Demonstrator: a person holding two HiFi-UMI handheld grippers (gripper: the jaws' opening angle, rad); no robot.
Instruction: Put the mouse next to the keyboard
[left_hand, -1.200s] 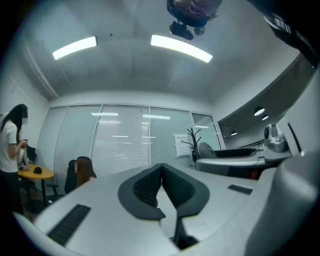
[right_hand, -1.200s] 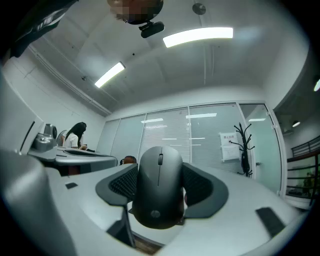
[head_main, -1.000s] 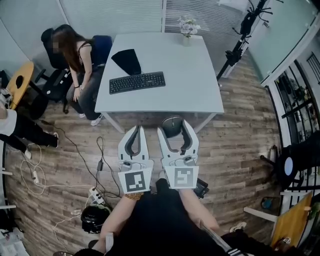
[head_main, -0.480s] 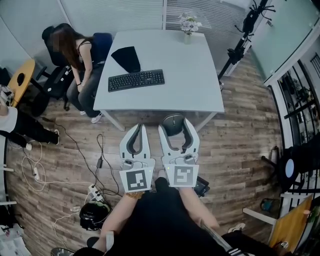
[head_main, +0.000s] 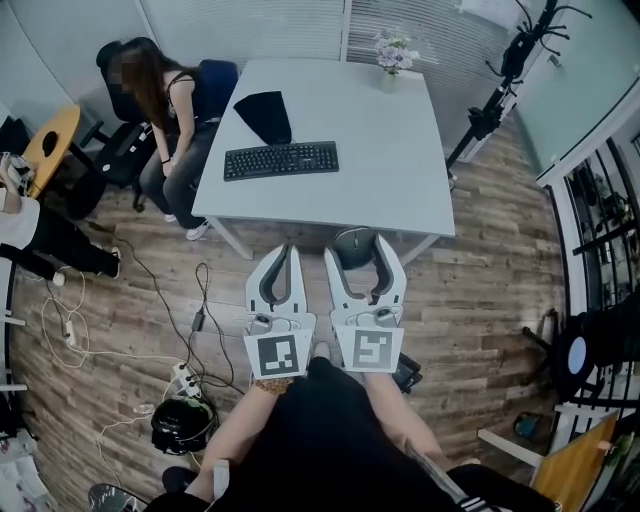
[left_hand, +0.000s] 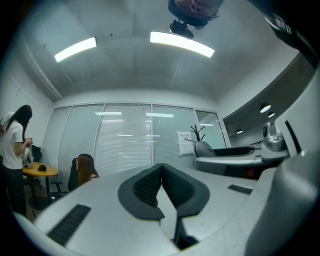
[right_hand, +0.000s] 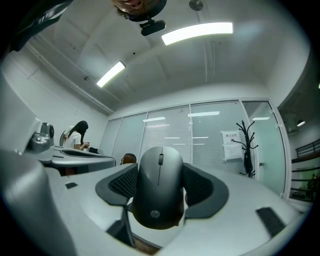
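Note:
A dark grey mouse (head_main: 352, 243) (right_hand: 160, 185) sits upright between the pads of my right gripper (head_main: 363, 246) (right_hand: 161, 172), which is shut on it just short of the white table's (head_main: 400, 190) front edge. The black keyboard (head_main: 281, 160) lies left of the table's centre, parallel to that edge. My left gripper (head_main: 284, 252) (left_hand: 161, 169) hangs beside the right one, its ribbed pads pressed together with nothing between them. Both grippers point toward the table, slightly upward.
A black pad (head_main: 265, 115) lies behind the keyboard and a vase of flowers (head_main: 390, 55) stands at the far edge. A person (head_main: 165, 110) sits at the table's left side. Cables and a power strip (head_main: 185, 380) lie on the wooden floor at left. A coat stand (head_main: 510, 70) is at right.
Both grippers and the head view have come a little nearer to the table's front edge. The mouse stays in the right gripper's grip.

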